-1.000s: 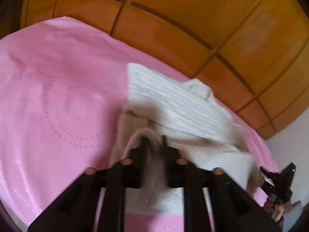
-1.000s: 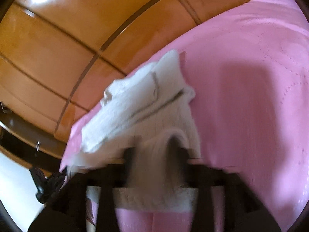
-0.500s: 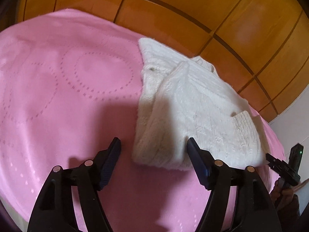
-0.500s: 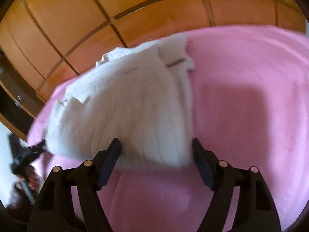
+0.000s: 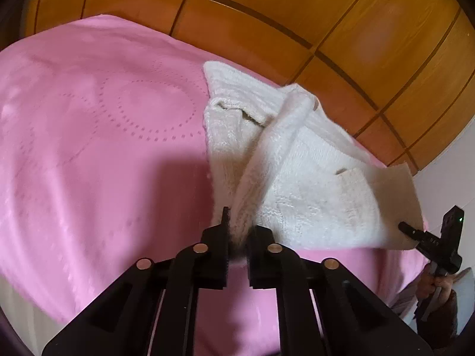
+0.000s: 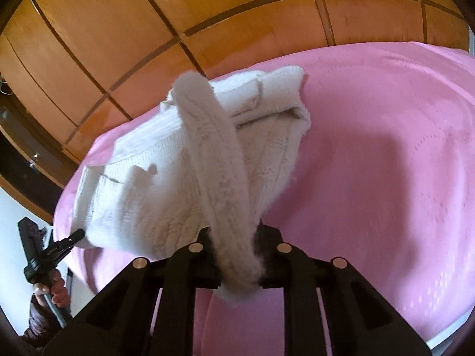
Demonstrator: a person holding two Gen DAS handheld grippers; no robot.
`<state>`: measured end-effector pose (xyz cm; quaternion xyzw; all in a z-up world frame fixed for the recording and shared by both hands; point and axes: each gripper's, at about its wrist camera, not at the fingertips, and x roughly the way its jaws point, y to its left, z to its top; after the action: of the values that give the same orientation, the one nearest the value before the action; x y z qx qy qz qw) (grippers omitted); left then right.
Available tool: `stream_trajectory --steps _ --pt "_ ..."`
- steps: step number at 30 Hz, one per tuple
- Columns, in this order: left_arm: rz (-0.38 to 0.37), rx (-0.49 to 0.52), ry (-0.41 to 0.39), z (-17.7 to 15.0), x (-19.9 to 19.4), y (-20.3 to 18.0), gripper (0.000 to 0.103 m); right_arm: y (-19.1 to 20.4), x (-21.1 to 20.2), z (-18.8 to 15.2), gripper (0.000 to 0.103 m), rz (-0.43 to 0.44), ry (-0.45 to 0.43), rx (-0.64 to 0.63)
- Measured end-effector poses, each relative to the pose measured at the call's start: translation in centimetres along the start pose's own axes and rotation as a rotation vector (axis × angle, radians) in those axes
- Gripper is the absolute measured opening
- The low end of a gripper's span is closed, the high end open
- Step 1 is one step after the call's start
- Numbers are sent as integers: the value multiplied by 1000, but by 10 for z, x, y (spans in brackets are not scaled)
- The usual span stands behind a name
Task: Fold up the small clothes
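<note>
A small white knitted sweater lies partly folded on a pink bedspread. My left gripper is shut on the sweater's near left edge and lifts it slightly. My right gripper is shut on the near right edge of the sweater, with a thick fold bulging between its jaws. The right gripper also shows at the far right of the left wrist view, and the left gripper at the far left of the right wrist view.
Orange wooden wardrobe panels stand right behind the bed. The pink bedspread spreads wide to both sides of the sweater. A white wall shows at the right.
Half a second ago both grippers were open just short of the flat sweater. Now both have shut on its near edge and raised it.
</note>
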<state>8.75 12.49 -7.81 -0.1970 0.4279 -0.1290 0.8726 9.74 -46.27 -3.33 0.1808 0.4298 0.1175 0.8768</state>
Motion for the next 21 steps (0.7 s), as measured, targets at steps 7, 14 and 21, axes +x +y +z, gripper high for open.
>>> stream_trajectory --steps 7,14,21 --pt "1 -47 54 -36 -33 10 6 -6 -35 -50 13 3 69 -4" --pt "156 19 26 -45 -43 -5 20 -22 -60 -53 29 -89 -22 33" --pt "-10 260 14 -25 -15 -83 52 48 -29 -30 48 -31 -47 -181"
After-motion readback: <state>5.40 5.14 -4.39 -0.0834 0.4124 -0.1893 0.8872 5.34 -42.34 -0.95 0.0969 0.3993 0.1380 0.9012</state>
